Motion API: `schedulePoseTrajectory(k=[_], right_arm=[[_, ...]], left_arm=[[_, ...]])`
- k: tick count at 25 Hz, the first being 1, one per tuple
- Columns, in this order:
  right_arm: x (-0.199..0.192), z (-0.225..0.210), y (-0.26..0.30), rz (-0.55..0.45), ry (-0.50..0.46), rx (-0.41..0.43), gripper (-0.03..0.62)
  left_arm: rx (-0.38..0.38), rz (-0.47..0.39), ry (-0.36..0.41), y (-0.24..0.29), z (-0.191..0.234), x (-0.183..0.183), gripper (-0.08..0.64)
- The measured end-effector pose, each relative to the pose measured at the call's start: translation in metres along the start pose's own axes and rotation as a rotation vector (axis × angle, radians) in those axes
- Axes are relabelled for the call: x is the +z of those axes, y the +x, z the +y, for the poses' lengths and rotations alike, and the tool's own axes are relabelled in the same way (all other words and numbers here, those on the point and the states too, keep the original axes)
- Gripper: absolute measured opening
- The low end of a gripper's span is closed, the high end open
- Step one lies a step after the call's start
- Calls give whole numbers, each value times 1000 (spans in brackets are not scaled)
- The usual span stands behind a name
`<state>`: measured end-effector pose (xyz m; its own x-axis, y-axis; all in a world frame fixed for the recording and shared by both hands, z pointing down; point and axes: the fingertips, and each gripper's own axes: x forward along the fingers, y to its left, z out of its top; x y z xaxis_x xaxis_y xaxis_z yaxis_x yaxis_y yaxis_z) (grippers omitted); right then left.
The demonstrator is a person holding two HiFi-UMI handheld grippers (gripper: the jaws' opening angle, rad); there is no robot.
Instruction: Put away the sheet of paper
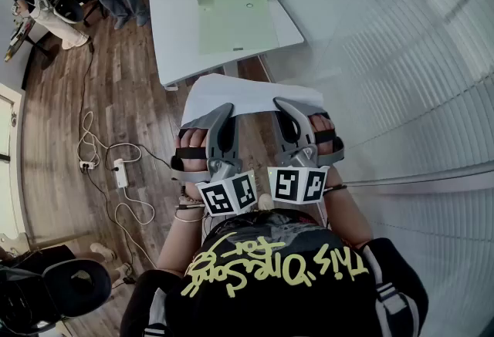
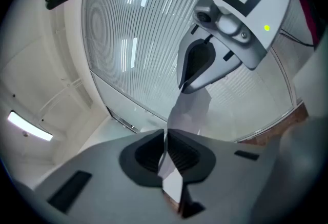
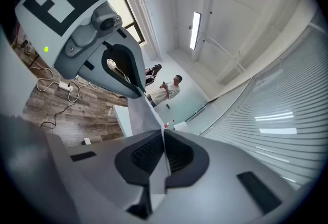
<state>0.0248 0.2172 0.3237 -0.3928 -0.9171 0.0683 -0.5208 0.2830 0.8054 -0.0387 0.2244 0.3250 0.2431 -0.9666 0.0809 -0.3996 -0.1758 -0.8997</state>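
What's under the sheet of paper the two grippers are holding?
The sheet of paper hangs in the air, pinched by the left gripper and right gripper. Wooden floor shows around it; the patch directly beneath is covered.

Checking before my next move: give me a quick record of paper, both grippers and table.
paper: held in the air by both grippers, in front of the table
left gripper: shut on paper's near edge
right gripper: shut on paper's near edge
table: white, ahead; flat green item on it, likely a folder
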Motion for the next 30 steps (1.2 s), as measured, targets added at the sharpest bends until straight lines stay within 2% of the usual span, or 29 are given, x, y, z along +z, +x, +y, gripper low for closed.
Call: schedulePoseTrajectory(k=[14, 30], right_arm=[[8, 2, 3, -13, -63, -1, 8], [12, 28, -1, 15, -45, 8, 8]], left_arm=[[-6, 2, -2, -2, 2, -7, 21], [-29, -7, -4, -16, -6, -25, 21]])
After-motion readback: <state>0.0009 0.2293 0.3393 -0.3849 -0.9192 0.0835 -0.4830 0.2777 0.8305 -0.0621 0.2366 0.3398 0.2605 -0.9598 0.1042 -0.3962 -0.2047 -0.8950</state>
